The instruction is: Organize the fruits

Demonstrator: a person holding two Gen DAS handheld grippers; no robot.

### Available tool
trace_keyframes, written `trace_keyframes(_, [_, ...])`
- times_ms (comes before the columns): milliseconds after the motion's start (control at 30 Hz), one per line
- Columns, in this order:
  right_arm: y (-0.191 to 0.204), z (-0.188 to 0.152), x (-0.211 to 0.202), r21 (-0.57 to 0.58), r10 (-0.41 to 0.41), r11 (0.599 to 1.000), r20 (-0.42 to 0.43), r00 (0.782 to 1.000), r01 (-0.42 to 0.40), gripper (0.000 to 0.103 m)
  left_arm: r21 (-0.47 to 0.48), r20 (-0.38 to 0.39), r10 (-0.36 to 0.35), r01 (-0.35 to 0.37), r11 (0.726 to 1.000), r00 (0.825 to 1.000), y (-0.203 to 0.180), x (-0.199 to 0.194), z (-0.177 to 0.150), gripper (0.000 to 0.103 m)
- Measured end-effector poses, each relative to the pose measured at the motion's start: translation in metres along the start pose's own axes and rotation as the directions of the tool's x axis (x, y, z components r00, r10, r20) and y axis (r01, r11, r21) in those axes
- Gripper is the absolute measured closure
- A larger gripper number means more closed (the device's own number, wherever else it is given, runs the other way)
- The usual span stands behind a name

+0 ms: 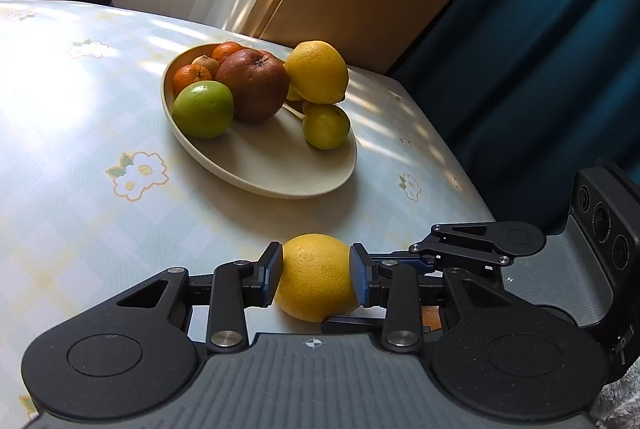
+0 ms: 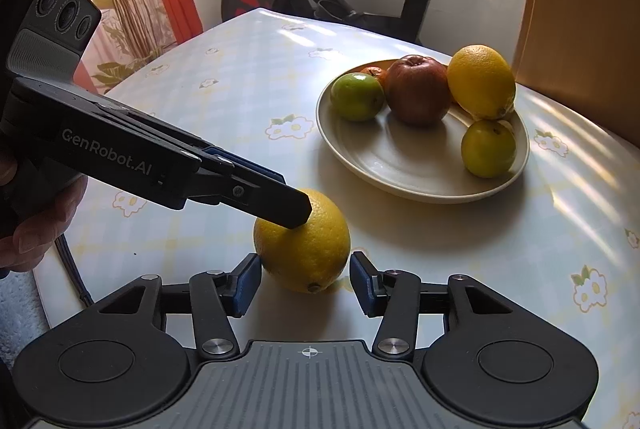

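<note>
Lemon (image 1: 316,277) underside hidden by jaws

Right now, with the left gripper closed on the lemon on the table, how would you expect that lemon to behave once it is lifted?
The lemon looks firm and rounded, so it should probably hold its shape between the left gripper pads. Its curved, pebbled skin may still let it swivel. If released on the tablecloth, it would likely roll.
</note>
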State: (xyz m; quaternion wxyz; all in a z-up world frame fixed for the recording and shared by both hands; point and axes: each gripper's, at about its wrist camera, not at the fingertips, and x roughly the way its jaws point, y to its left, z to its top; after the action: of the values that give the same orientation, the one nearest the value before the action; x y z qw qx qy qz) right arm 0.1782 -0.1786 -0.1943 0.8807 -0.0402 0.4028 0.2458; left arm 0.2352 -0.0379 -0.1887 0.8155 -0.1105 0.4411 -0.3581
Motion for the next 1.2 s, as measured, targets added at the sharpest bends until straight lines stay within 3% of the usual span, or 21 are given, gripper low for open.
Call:
trace_keyframes(200, [0.001,0.0,0.001,-0.007,0.0,1.0,0.002,1.0,0.0,0.059,0.004,0.0,0.002,-0.002,1.0,1.0,-0.001,0.0,0.0,0.064])
trace_keyframes(600, [-0.003,0.0,-0.01,0.007,-0.035,0.999,0.096,0.995,0.035,0.06,0.001,0.028,-0.006,0.006,1.0,1.0,-0.004,-0.003,0.011,0.064])
trace_keyframes(1200, [-0.025,0.04,-0.007,0.02,-0.088,0.996,0.166,0.982,0.086,0.06,0.044,0.079,-0.006,0.002,0.999,0.997,-0.004,0.004,0.056,0.065])
